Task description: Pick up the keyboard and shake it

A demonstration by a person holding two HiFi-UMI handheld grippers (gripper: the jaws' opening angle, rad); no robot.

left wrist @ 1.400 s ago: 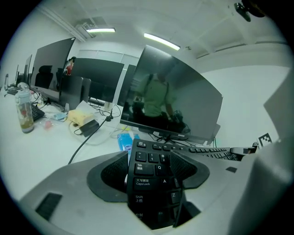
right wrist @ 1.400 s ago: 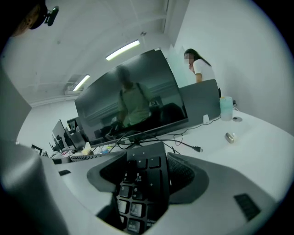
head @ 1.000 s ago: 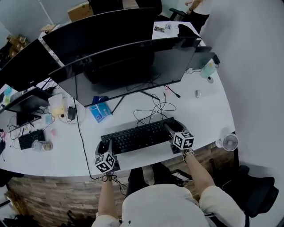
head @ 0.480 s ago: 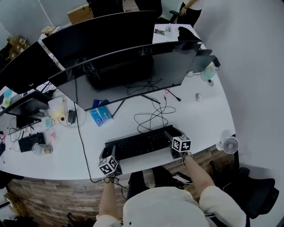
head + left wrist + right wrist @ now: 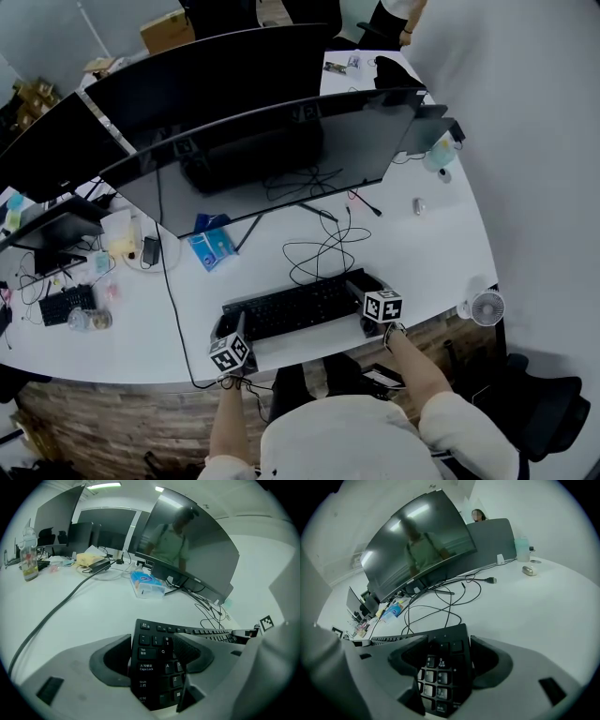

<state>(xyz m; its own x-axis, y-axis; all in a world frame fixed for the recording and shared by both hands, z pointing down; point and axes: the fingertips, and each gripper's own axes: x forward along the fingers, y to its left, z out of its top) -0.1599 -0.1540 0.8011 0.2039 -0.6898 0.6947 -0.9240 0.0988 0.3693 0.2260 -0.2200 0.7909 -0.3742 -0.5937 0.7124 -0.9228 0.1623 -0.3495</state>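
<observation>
A black keyboard (image 5: pixel 292 307) is held at both ends near the white desk's front edge (image 5: pixel 309 356), and it looks raised a little off the surface. My left gripper (image 5: pixel 231 334) is shut on its left end; in the left gripper view the jaws (image 5: pixel 154 645) clamp the Tab and Caps Lock corner, and the key rows (image 5: pixel 201 632) run off to the right. My right gripper (image 5: pixel 367 289) is shut on the right end; in the right gripper view it (image 5: pixel 449 656) pinches the number pad (image 5: pixel 436 674). The keyboard's underside is hidden.
A wide curved monitor (image 5: pixel 272 150) stands just behind, with loose black cables (image 5: pixel 323 246) trailing from its stand towards the keyboard. A blue tissue pack (image 5: pixel 212 246) lies at the left, a small white fan (image 5: pixel 486 306) at the right edge, and a second keyboard (image 5: pixel 64 302) far left.
The keyboard and both grippers have shifted slightly right and towards the desk's front edge since a second ago. Both grips are unchanged.
</observation>
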